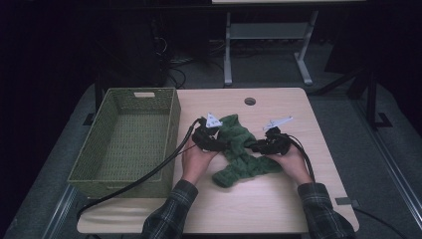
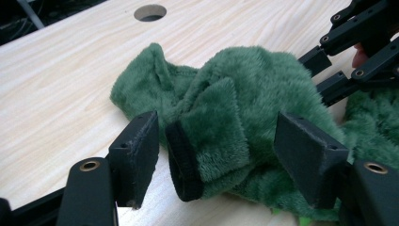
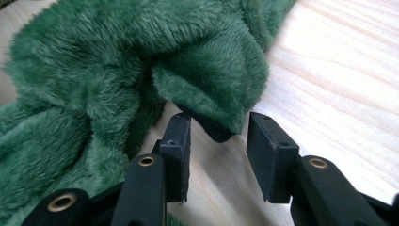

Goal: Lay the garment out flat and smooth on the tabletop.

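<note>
A fuzzy green cloth (image 1: 241, 158) with a black hem lies crumpled in the middle of the light wooden table (image 1: 268, 199). My left gripper (image 1: 224, 144) meets it from the left side. In the left gripper view its jaws (image 2: 221, 146) stand open around a folded flap of the cloth (image 2: 211, 132), and the pads do not press on it. My right gripper (image 1: 255, 147) comes in from the right, and it also shows far off in the left gripper view (image 2: 321, 73). Its jaws (image 3: 221, 141) are open, with a black-edged corner of the cloth (image 3: 207, 94) hanging between the tips.
A green woven basket (image 1: 171, 139) stands with nothing in it on the table's left part, close to my left hand. A round cable hole (image 1: 250, 101) sits near the far edge. Cables trail from both grippers toward the near edge. Dark floor and a desk frame lie beyond.
</note>
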The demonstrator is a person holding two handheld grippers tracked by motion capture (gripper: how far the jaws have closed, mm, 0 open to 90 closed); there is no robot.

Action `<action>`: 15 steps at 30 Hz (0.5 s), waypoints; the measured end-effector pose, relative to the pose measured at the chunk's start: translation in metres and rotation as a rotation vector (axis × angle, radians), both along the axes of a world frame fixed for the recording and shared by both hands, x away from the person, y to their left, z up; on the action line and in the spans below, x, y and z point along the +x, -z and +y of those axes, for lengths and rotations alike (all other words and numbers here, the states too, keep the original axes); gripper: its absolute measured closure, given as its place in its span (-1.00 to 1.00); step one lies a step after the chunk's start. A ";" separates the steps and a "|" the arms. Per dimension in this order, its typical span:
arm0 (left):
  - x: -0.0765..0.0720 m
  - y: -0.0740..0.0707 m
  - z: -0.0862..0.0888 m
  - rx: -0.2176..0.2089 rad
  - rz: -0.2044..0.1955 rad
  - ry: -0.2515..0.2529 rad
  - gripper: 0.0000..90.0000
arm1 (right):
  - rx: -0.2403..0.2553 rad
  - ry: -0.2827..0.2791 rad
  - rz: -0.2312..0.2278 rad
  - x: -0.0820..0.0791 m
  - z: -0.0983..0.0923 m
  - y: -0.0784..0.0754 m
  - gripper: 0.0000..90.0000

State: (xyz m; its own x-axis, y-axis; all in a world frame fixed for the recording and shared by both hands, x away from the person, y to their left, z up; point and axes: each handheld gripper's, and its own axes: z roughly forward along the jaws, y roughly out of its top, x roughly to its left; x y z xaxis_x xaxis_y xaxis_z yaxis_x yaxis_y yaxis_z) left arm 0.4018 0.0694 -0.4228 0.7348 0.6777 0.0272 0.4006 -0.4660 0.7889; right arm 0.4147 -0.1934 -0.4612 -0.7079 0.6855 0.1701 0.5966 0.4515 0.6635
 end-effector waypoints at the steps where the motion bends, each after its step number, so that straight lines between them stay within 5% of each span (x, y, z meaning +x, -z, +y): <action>1: 0.001 0.002 0.000 0.002 0.002 -0.001 -0.33 | -0.003 0.000 0.001 0.000 0.000 0.001 0.33; 7: 0.005 0.011 0.001 -0.003 0.037 0.016 -0.12 | -0.007 -0.009 -0.005 0.000 0.001 0.001 0.60; 15: -0.002 0.010 -0.002 0.033 0.048 0.077 0.88 | -0.003 -0.015 -0.018 -0.003 -0.001 -0.006 0.84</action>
State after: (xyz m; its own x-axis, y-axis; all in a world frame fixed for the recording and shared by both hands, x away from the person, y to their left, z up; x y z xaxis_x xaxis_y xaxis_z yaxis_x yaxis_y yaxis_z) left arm 0.4001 0.0675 -0.4328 0.7854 0.6188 0.0123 0.3998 -0.5224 0.7532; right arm 0.4117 -0.1944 -0.4556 -0.7210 0.6753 0.1552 0.5779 0.4625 0.6723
